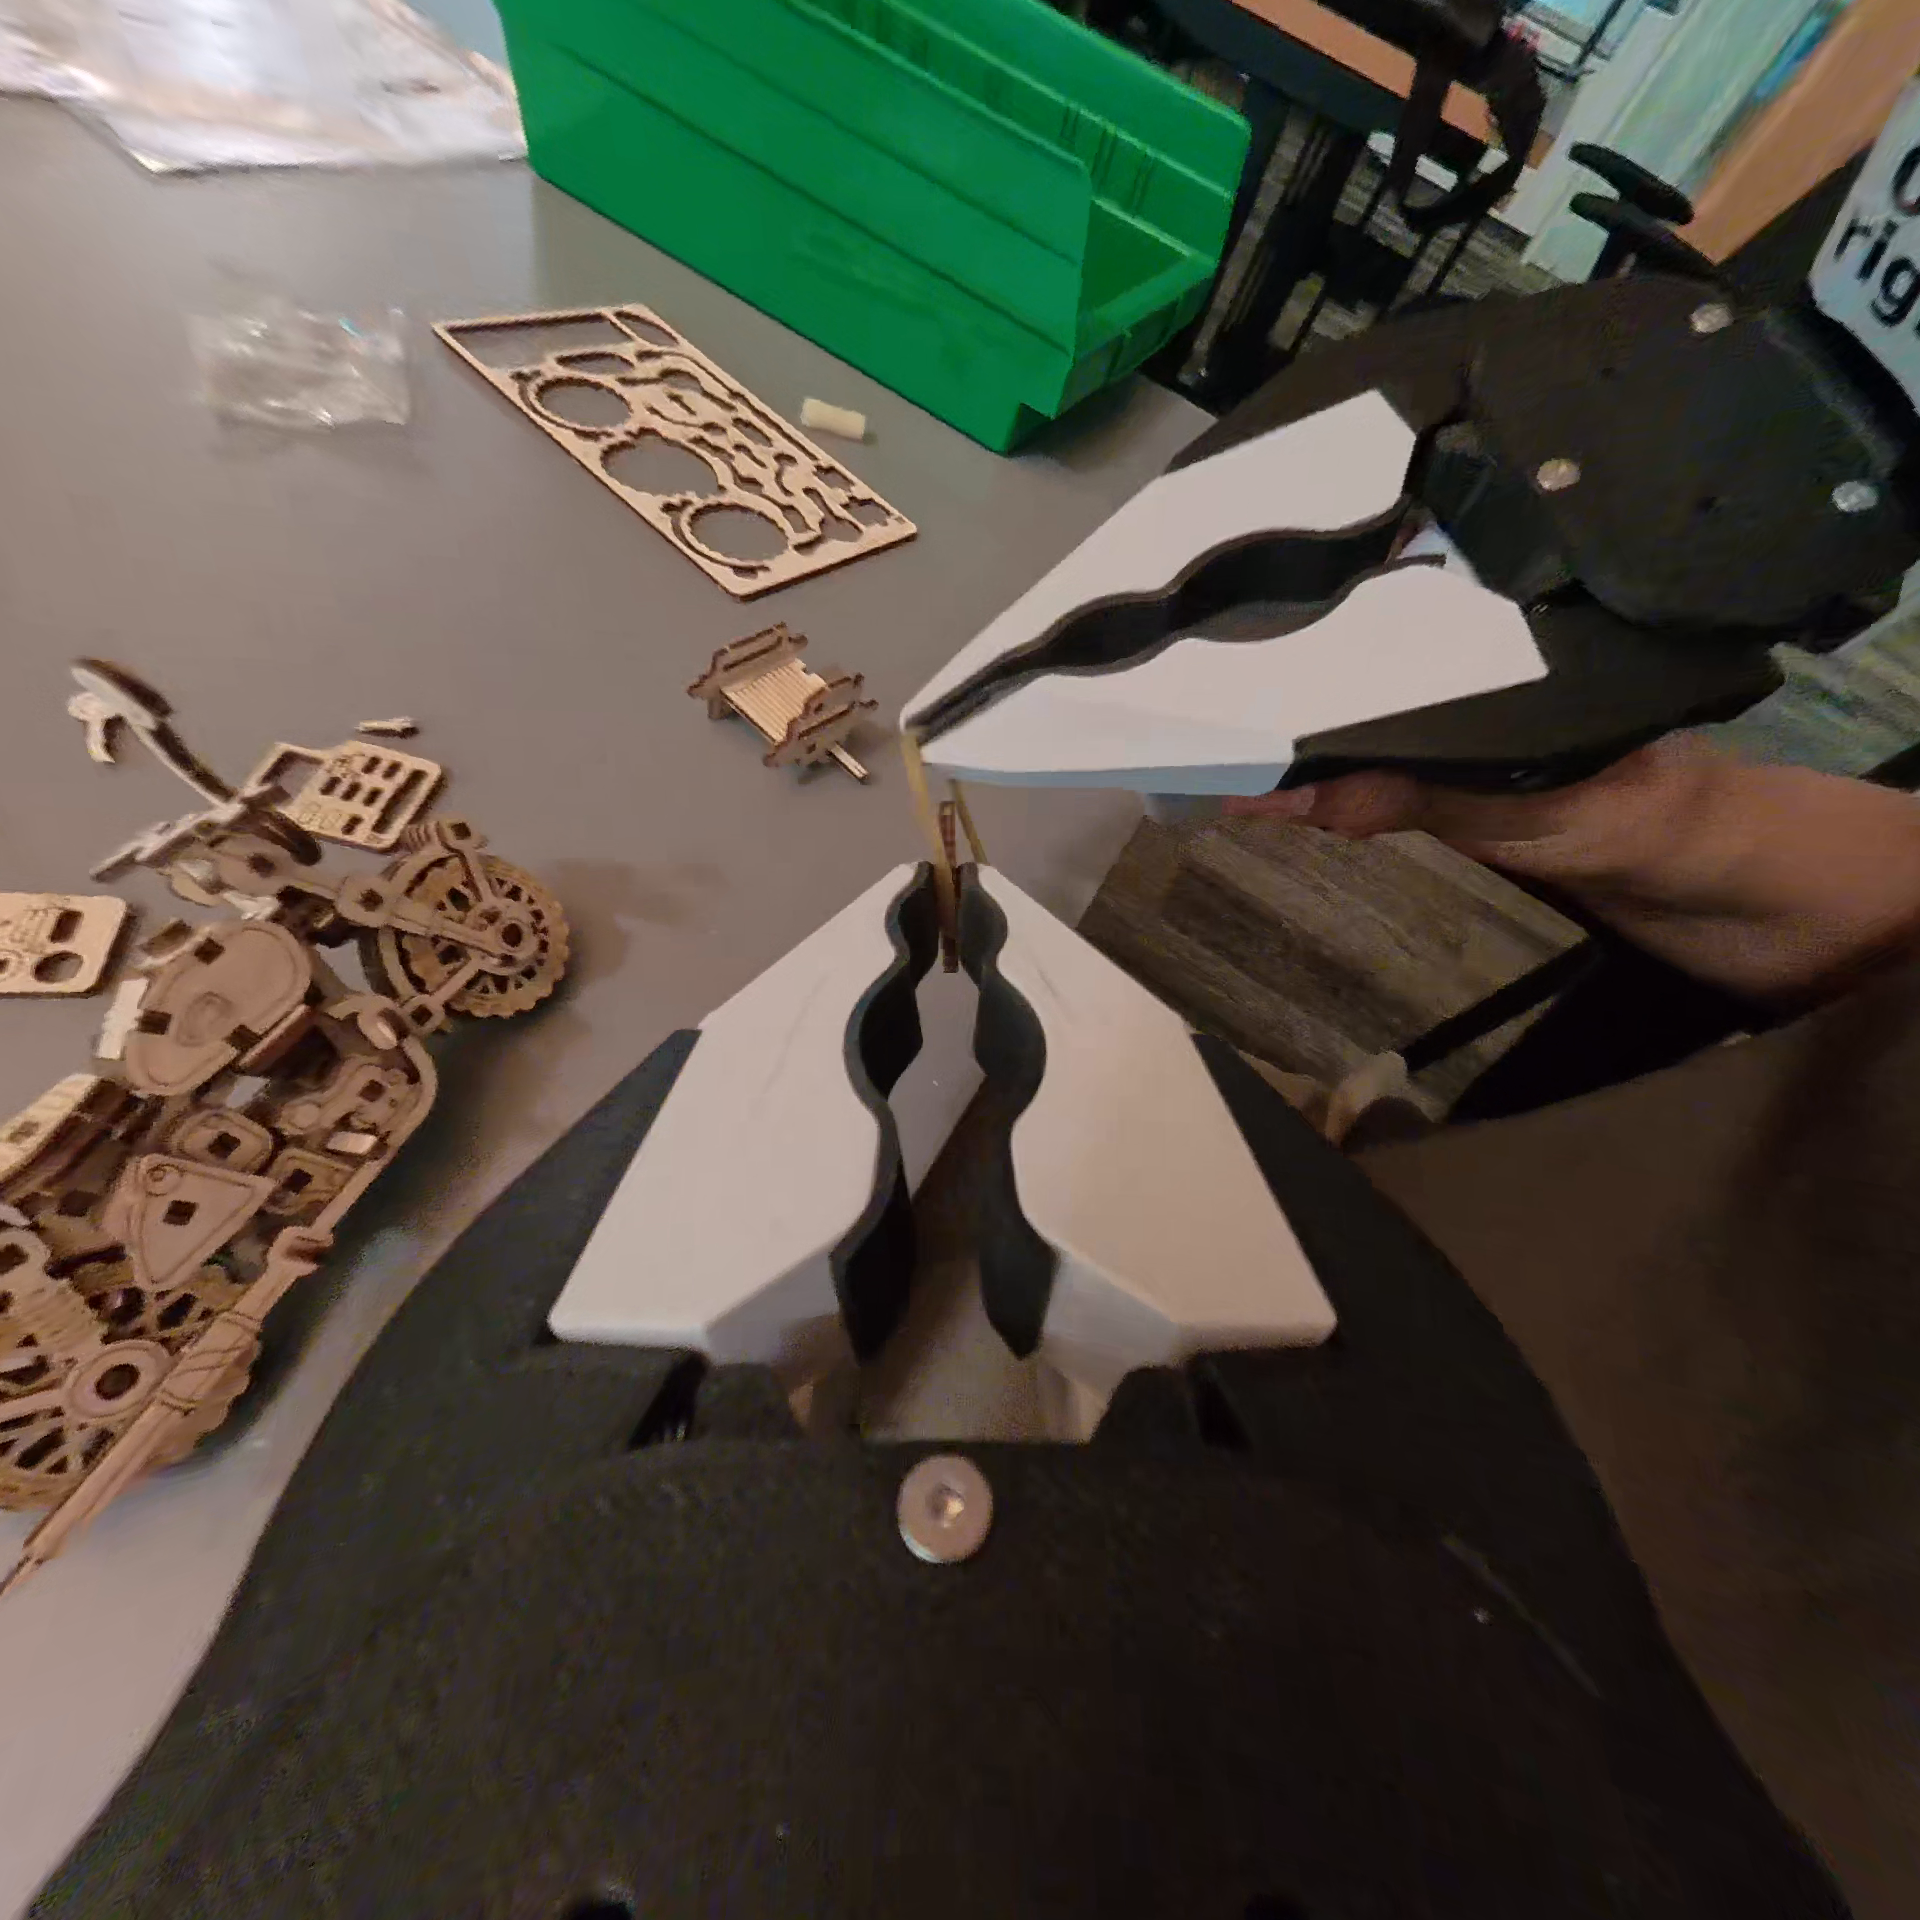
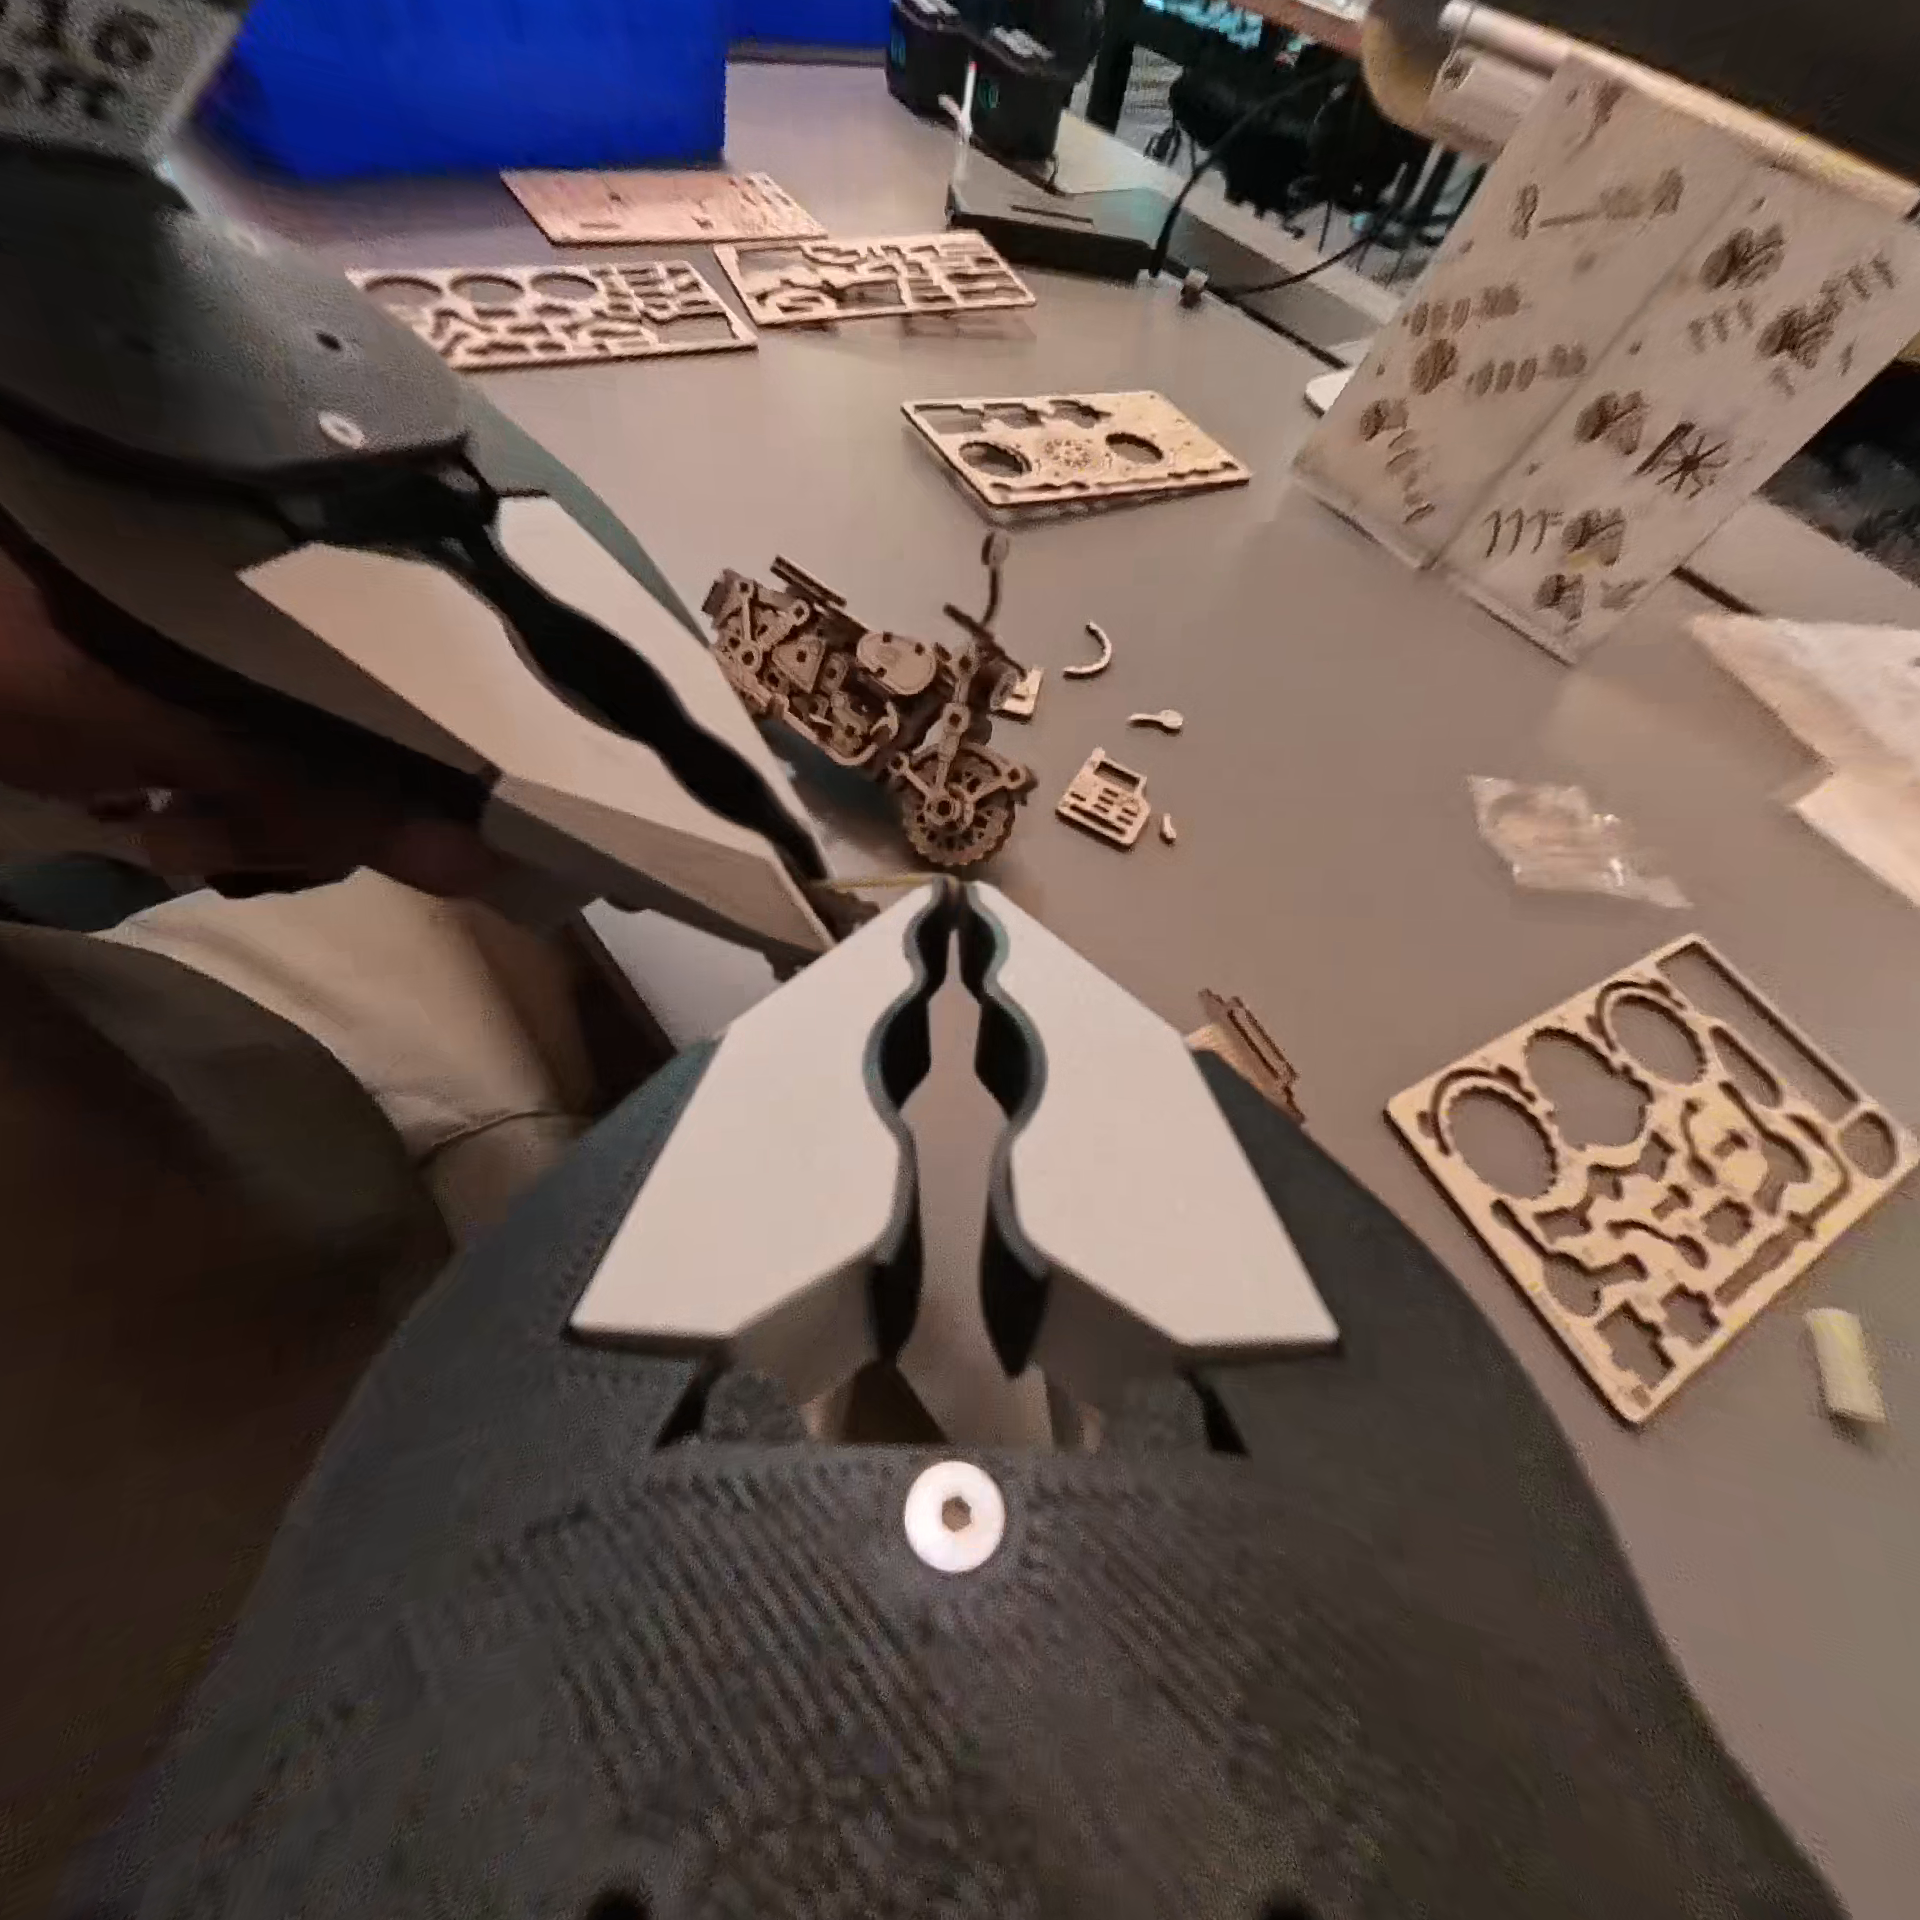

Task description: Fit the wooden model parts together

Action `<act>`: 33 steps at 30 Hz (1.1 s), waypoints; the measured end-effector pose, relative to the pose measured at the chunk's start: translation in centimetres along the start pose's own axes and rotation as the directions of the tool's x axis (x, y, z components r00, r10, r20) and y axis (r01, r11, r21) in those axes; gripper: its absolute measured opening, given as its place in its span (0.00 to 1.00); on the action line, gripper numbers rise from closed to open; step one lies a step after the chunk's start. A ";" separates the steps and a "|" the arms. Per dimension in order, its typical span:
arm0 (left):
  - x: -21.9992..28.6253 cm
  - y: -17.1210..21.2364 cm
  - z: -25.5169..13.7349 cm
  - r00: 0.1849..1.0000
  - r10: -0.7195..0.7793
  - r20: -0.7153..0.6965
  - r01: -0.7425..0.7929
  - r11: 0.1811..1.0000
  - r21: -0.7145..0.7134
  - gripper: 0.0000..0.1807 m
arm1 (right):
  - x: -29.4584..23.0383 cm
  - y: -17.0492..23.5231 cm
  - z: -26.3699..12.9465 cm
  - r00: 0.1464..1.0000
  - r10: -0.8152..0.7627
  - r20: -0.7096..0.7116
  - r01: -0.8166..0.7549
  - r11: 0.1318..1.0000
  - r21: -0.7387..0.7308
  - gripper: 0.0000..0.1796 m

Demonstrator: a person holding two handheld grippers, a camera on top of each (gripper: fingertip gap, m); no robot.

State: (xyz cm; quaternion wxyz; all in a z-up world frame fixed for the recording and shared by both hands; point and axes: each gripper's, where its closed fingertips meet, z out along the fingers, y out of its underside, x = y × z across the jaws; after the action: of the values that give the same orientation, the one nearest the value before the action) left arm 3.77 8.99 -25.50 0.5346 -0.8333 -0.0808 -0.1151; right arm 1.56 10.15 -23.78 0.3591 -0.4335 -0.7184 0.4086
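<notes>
A small flat wooden piece (image 1: 948, 914) stands on edge between the tips of the left gripper (image 1: 945, 883), whose jaws are clenched on it. Thin pale sticks (image 1: 916, 790) rise from it toward the right gripper (image 1: 914, 727), whose jaws are pinched together on the upper end of one stick. The right wrist view agrees: the right gripper (image 2: 951, 891) has its tips nearly closed, with only a pale sliver (image 2: 873, 878) showing beside them, too small to read. Both tools meet in the air just over the near edge of the grey surface (image 1: 623, 644).

By my judgement these parts are very light, stiff and brittle: thin laser-cut ply and sticks that would snap across the grain if bent or squeezed hard. The flat faces give the best hold, close to the joint, with the push kept straight along the stick.

Left of the held piece in the left wrist view lies the half-built wooden motorcycle (image 1: 260, 1039), on its side among loose bits. Beyond the piece sits a small ribbed sub-assembly (image 1: 779, 696), farther still a punched-out parts sheet (image 1: 675, 447), then a green bin (image 1: 883, 208). A clear plastic bag (image 1: 301, 364) lies to the sheet's left.
</notes>
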 end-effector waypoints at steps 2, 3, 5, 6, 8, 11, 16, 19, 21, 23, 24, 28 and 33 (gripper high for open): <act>-0.1 0.3 -0.1 1.000 0.005 0.000 -0.005 1.000 -0.016 0.02 | 0.5 0.5 0.0 0.999 0.037 -0.002 -0.037 0.999 -0.013 0.01; -0.2 -0.1 -0.2 1.000 -0.008 0.003 0.008 1.000 0.006 0.02 | 0.8 0.8 0.0 0.998 0.060 0.001 -0.060 0.998 -0.024 0.01; -0.4 -0.9 -0.5 0.999 -0.043 0.006 0.042 0.998 0.049 0.02 | 1.1 1.0 -0.1 0.996 0.085 0.009 -0.085 0.996 -0.027 0.01; -0.7 -1.3 -0.8 0.997 -0.074 0.009 0.073 0.994 0.078 0.02 | 1.0 0.9 0.0 0.998 0.070 0.007 -0.070 0.997 -0.025 0.01; -1.2 -1.8 -1.2 0.989 -0.145 -0.023 0.147 0.982 0.116 0.01 | 0.7 0.8 0.1 0.999 0.039 0.005 -0.039 0.999 -0.030 0.01; -1.5 -1.8 -1.3 0.976 -0.212 -0.049 0.216 0.968 0.125 0.01 | 0.5 0.6 0.1 0.997 0.079 0.023 -0.079 0.997 -0.011 0.01; -1.7 -2.8 -2.0 0.981 -0.191 -0.031 0.193 0.963 0.190 0.01 | -0.4 0.2 0.3 0.989 0.132 0.066 -0.133 0.991 0.011 0.01; -2.1 -2.8 -2.0 0.955 -0.285 -0.082 0.296 0.933 0.206 0.01 | -0.6 0.1 0.5 0.983 0.163 0.080 -0.165 0.986 0.021 0.01; -2.0 -3.0 -2.1 0.945 -0.310 -0.101 0.325 0.921 0.217 0.01 | -0.9 0.1 0.5 0.967 0.225 0.117 -0.229 0.973 0.025 0.01; -1.8 -3.2 -2.1 0.942 -0.315 -0.111 0.333 0.911 0.241 0.01 | -1.3 0.1 0.7 0.954 0.266 0.137 -0.272 0.962 0.025 0.01; -1.9 -3.3 -2.1 0.932 -0.341 -0.126 0.362 0.898 0.249 0.01 | -1.3 0.0 0.7 0.950 0.279 0.139 -0.286 0.958 0.028 0.01; -2.0 -3.4 -2.3 0.892 -0.411 -0.188 0.449 0.854 0.261 0.00 | -1.5 -0.2 0.6 0.918 0.354 0.179 -0.367 0.929 0.044 0.01; -1.8 -4.2 -2.7 0.862 -0.435 -0.260 0.500 0.813 0.298 0.01 | -1.4 -1.0 0.1 0.817 0.500 0.287 -0.540 0.839 0.074 0.01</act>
State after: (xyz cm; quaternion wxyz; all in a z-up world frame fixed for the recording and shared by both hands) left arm 0.70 8.24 -21.26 0.6362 -0.6630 -0.2546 -0.3014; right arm 1.63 8.55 -23.18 0.1695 -0.5284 -0.5793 0.5970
